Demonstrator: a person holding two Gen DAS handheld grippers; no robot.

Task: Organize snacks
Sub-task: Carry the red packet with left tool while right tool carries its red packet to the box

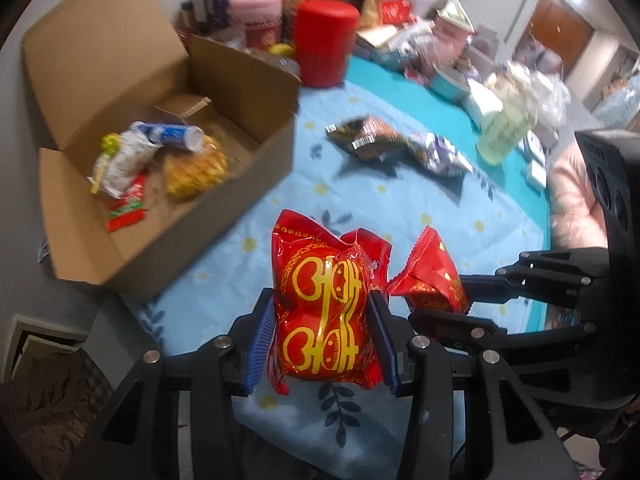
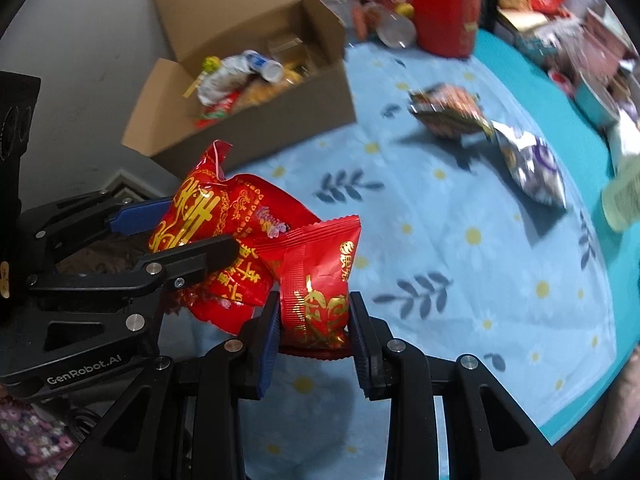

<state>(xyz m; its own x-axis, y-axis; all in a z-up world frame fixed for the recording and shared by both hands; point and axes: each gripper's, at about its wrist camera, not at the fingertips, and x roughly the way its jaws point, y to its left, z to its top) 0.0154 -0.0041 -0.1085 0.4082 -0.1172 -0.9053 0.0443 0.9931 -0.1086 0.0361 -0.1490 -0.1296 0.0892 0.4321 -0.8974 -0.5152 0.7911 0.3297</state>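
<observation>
Both tongs are clamped on red snack packets and hold them clear of the desk. Left tongs (image 1: 322, 330) grip a puffy red packet (image 1: 326, 308) printed with gold characters, their blue pads pressing its two sides. Right tongs (image 2: 314, 326) pinch a smaller red packet (image 2: 320, 280), also marked in gold, with the pads nearly together on its lower part. The two packets hang just beside each other, and from the right wrist camera they seem to touch or overlap, though I cannot tell which.

Beneath them lies the desk (image 2: 460, 264), covered by a light blue cloth with yellow flowers and dark blue leaf sprigs. Farther out on the cloth, well apart from the tongs, rest two more snack bags end to end: a dark brown bag (image 1: 370, 136) and a silver and purple bag (image 1: 438, 154). At the desk's left edge stands an open cardboard box (image 1: 224, 168) with its lid flap raised. Inside it lie a white crumpled wrapper (image 1: 124, 160), a blue and white tube (image 1: 176, 136), a yellow bag (image 1: 196, 168) and a small red and green packet (image 1: 126, 208).

Behind the box stand a red canister (image 1: 324, 42) and a pink lidded jar (image 1: 260, 14). A pale green bottle (image 1: 500, 128) stands to the right among blurred clutter at the far side of the desk.
</observation>
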